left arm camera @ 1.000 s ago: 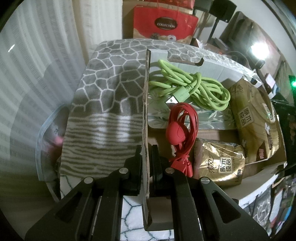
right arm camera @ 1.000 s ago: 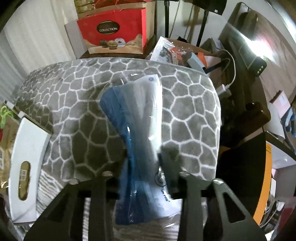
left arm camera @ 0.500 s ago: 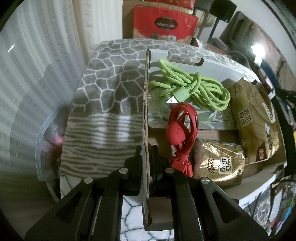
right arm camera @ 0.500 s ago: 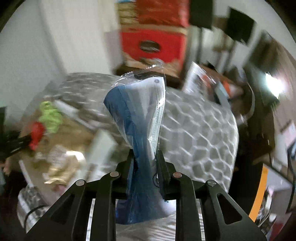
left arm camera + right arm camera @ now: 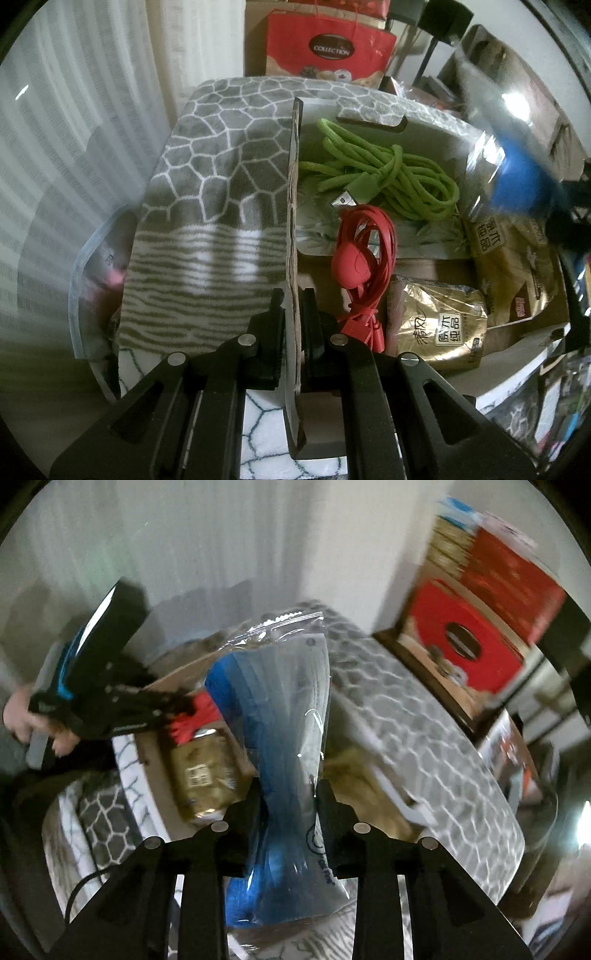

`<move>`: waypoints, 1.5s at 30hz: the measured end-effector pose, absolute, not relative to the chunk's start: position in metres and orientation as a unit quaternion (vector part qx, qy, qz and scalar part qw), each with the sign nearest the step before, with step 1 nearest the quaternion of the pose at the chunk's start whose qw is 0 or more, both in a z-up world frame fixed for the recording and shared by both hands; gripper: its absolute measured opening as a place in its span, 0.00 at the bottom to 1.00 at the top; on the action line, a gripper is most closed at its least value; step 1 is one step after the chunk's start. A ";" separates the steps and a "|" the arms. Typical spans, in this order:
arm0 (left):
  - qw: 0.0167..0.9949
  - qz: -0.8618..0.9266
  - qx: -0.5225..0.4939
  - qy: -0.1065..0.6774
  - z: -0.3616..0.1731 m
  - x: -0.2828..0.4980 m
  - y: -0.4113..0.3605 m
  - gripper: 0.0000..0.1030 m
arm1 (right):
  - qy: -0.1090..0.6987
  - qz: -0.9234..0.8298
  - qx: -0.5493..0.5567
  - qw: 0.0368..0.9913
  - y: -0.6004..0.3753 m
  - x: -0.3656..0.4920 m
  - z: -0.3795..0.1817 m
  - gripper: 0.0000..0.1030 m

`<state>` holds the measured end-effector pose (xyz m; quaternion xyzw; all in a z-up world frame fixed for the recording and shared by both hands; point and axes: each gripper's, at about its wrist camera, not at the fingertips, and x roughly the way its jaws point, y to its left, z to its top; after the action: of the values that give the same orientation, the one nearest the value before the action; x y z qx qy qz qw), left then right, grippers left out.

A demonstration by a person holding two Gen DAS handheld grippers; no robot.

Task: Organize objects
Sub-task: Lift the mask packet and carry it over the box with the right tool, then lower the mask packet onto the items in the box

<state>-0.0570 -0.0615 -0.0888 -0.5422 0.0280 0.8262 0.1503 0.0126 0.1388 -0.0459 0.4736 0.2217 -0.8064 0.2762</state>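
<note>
- Cardboard box [image 5: 293, 192], shallow and open-topped, sits on a grey cobble-patterned blanket [image 5: 221, 155]; everything below is placed relative to this box.
- Left gripper [image 5: 291, 314] is clamped on the box's near side wall, one finger outside, one inside.
- Inside the box, toward the far wall: a coiled green cable [image 5: 388, 173] lying on a pale sheet.
- Just nearer than the green coil: a bundled red cable [image 5: 364, 254], its plug end close to the inner finger.
- Beside the red bundle, toward the box's far side: a small gold snack packet [image 5: 439, 325]; a larger gold bag [image 5: 513, 266] lies next to it, against the opposite wall.
- Right gripper [image 5: 288, 794] is squeezed onto a clear plastic bag of blue fabric [image 5: 277, 716], pinched at its waist, held up in the air over the box.
- From the left wrist view the same bag shows as a blurred blue shape above the box's far corner.
- Beyond the box, past the blanket's edge: a red gift bag [image 5: 328, 48] marked "COLLECTION".
</note>
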 end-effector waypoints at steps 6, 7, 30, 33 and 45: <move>0.155 0.825 -0.543 0.022 -0.089 -0.056 -0.064 0.07 | 0.271 -0.775 0.484 0.304 0.118 0.016 -0.071 0.33; 0.156 0.825 -0.543 0.020 -0.089 -0.056 -0.065 0.07 | 0.280 -0.772 0.484 0.304 0.117 0.017 -0.074 0.36; 0.158 0.824 -0.543 0.019 -0.090 -0.057 -0.066 0.07 | 0.069 -0.853 0.470 0.217 0.220 0.010 -0.047 0.77; 0.157 0.824 -0.544 0.022 -0.090 -0.058 -0.066 0.07 | 0.047 -0.856 0.462 0.227 0.228 0.015 -0.051 0.73; 0.154 0.825 -0.544 0.027 -0.090 -0.058 -0.064 0.07 | 0.058 -0.841 0.482 0.241 0.206 0.023 -0.078 0.64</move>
<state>-0.0575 -0.0645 -0.0897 -0.5437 0.0269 0.8246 0.1540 0.0227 0.2058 -0.0776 0.4817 0.0584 -0.8406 0.2406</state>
